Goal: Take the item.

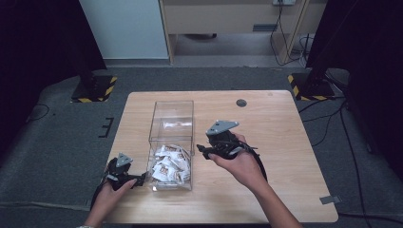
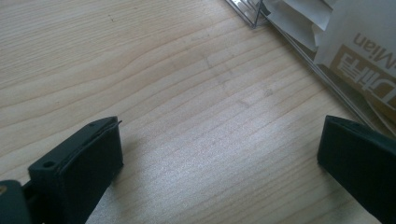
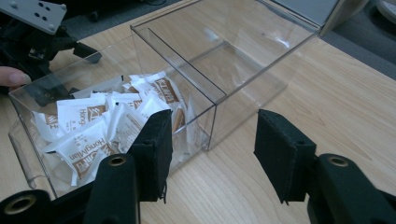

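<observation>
Clear acrylic, two compartments: the box (image 1: 171, 142) stands left of centre on the wooden table (image 1: 280, 142), long axis running from 6 to 12 o'clock in the high view. The near compartment holds a heap of white-and-brown sachets (image 1: 170, 167); the far compartment, at 12 o'clock from the heap, appears empty.

Left gripper (image 1: 141, 179): resting low on the table at 9 o'clock of the near compartment, jaws wide apart with bare wood between them; the box wall (image 2: 322, 79) sits just beside its right-hand jaw. Nothing held.

Right gripper (image 1: 201, 151): raised at 3 o'clock of the box, pointing toward it. Jaws about half open, empty; its own view looks past them at the box's corner (image 3: 212, 126) and the sachets (image 3: 102, 126) behind the wall.

Progress, as judged: no sachet lies on the table outside the box, and none is in either claw, so the work looks to be at an early stage or between picks. Whether sachets are meant to go to the far compartment or out of the box cannot be told. Remaining: essentially the whole heap.
</observation>
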Demonstrator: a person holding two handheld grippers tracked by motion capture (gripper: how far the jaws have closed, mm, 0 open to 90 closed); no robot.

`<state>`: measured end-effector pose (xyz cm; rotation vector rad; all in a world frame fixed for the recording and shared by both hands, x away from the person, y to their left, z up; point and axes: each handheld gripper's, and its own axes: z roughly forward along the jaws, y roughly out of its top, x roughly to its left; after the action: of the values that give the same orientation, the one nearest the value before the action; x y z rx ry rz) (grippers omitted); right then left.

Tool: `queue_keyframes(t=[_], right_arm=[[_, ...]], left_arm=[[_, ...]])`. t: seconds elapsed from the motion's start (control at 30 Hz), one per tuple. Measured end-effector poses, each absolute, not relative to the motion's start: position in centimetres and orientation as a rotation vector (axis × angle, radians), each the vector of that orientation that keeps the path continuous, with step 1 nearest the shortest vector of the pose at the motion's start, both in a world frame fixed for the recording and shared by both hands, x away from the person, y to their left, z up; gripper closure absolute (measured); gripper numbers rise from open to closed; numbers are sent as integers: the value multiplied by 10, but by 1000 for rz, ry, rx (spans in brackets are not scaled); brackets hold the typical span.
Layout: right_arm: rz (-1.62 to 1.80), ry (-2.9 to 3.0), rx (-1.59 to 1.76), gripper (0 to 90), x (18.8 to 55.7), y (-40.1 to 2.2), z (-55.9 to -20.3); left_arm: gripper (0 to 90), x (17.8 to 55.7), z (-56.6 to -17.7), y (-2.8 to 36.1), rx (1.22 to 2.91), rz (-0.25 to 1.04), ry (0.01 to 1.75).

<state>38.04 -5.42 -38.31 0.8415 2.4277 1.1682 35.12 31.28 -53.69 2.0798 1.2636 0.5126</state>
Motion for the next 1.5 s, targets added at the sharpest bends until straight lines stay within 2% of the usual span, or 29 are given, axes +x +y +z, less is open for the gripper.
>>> queue_keyframes(t=[0.27,0.63,1.5], right_arm=[[1188,2455,790,555,377,-38,-383],[1203,2493,737,627,373,-19,-387],[1158,2607,626,698,363,27,-421]], left_arm=[[0,351,-537,313,2080,512,1264],[0,351,-537,313,2080,513,1264],[0,351,-537,313,2080,513,1264]])
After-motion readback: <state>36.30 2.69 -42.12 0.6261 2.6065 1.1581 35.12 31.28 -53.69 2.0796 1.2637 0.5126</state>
